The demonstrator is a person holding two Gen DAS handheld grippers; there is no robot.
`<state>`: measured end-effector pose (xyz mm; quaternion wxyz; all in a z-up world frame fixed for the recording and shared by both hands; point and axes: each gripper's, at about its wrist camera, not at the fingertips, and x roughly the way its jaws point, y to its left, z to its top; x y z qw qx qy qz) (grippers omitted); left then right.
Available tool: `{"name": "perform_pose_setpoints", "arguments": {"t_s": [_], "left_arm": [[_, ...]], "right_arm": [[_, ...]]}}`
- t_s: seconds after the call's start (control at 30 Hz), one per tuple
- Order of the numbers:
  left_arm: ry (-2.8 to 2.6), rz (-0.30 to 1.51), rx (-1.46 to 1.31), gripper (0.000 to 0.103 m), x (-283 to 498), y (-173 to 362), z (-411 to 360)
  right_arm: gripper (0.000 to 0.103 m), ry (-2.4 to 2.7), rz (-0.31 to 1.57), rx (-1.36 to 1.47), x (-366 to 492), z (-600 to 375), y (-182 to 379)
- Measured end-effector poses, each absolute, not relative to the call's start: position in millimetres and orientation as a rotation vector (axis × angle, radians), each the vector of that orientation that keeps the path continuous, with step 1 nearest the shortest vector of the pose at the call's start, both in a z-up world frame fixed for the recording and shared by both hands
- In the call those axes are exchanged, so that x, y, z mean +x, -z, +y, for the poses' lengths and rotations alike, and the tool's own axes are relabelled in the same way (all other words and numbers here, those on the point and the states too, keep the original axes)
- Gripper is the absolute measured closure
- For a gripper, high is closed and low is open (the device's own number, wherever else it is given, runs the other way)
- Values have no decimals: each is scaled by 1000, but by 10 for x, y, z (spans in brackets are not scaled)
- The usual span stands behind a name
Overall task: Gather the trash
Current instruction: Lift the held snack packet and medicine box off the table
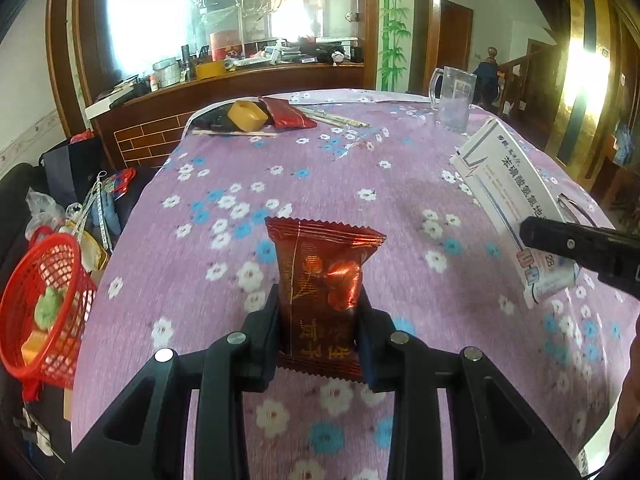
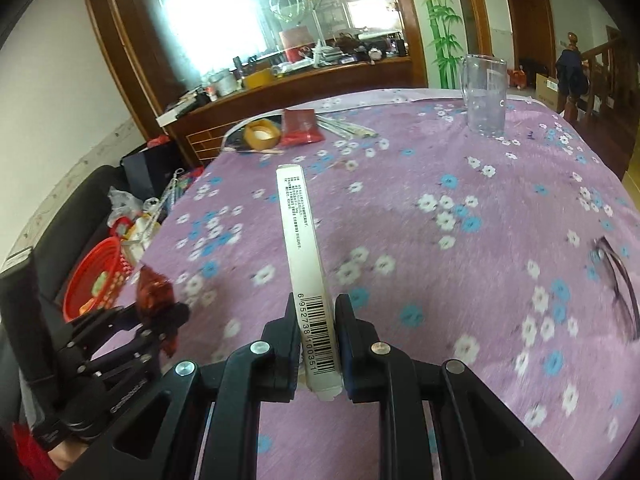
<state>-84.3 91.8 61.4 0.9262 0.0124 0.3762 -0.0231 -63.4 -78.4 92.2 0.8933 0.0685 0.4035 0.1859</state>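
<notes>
My left gripper [image 1: 320,312] is shut on a dark red foil snack wrapper [image 1: 320,280], held upright above the purple flowered tablecloth [image 1: 320,168]. That gripper [image 2: 160,312] also shows at the left of the right wrist view, with the wrapper [image 2: 152,288] in it. My right gripper [image 2: 316,316] is shut on a flat white medicine box [image 2: 300,240], gripped at its barcode end and pointing away over the table. From the left wrist view the same box [image 1: 508,204] hangs at the right, with a black finger [image 1: 580,248] of the right gripper across it.
A red mesh basket [image 1: 44,300] with scraps inside stands off the table's left edge, also the basket [image 2: 96,284]. At the far end lie a tape roll [image 1: 248,116], another red wrapper [image 1: 288,114] and chopsticks [image 1: 340,120]. A clear plastic mug [image 2: 486,96] stands far right; eyeglasses [image 2: 624,284] lie near right.
</notes>
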Motion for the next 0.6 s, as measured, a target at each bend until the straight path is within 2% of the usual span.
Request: {"name": "perform_pose_setpoints", "arguments": {"t_s": [0.6], "left_arm": [[39, 752, 36, 72, -1031, -558, 969]], "right_arm": [[85, -277, 784, 22, -1017, -590, -869]]}}
